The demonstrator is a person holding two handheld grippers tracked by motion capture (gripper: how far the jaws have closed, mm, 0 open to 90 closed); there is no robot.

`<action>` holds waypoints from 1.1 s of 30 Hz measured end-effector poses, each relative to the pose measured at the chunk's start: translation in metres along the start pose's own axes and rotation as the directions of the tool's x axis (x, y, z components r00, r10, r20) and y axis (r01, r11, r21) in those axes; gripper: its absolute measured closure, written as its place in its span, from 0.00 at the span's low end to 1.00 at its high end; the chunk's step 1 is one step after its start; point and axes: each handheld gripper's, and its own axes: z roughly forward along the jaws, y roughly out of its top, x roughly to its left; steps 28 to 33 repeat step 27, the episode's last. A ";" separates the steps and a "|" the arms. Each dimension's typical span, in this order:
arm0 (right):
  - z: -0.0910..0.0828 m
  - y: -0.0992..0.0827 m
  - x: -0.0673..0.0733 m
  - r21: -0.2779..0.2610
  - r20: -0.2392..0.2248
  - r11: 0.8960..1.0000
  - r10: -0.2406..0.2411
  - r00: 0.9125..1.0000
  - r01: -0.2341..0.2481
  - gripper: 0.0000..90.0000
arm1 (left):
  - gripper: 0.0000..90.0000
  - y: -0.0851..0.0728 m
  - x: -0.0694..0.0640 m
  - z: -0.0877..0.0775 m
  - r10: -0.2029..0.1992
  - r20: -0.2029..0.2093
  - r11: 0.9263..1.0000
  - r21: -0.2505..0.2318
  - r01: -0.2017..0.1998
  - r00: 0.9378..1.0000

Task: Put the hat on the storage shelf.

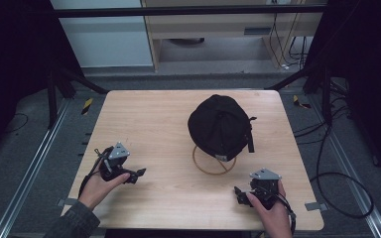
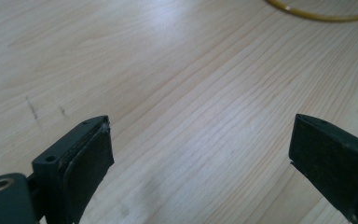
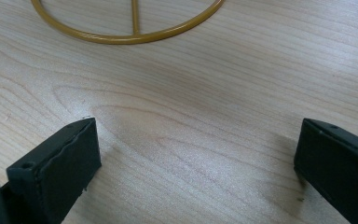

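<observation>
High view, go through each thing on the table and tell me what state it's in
Black cap: perched on the stand, untouched.
Gold wire stand: upright, its ring base flat on the wooden table.
Left hand-held gripper: open, holding nothing.
Right hand-held gripper: open, holding nothing.

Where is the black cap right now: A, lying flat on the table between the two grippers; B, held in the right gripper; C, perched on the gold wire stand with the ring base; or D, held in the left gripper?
C: in the high view the black cap sits on the gold wire stand, while the left gripper and right gripper are open and apart from it.
</observation>
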 end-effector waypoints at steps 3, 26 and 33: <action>0.000 0.000 0.000 0.000 0.000 1.000 0.000 1.000 0.000 0.01 | 0.06 -0.007 0.003 0.001 -0.014 -0.004 1.000 0.006 0.014 1.000; 0.000 0.000 0.000 0.000 0.001 1.000 0.001 1.000 -0.001 0.01 | 0.02 -0.048 0.006 0.017 -0.080 -0.029 0.997 0.020 0.081 0.996; 0.000 0.000 0.000 0.000 0.001 1.000 0.001 1.000 -0.001 0.01 | 0.01 -0.048 0.006 0.017 -0.080 -0.029 0.997 0.020 0.081 0.996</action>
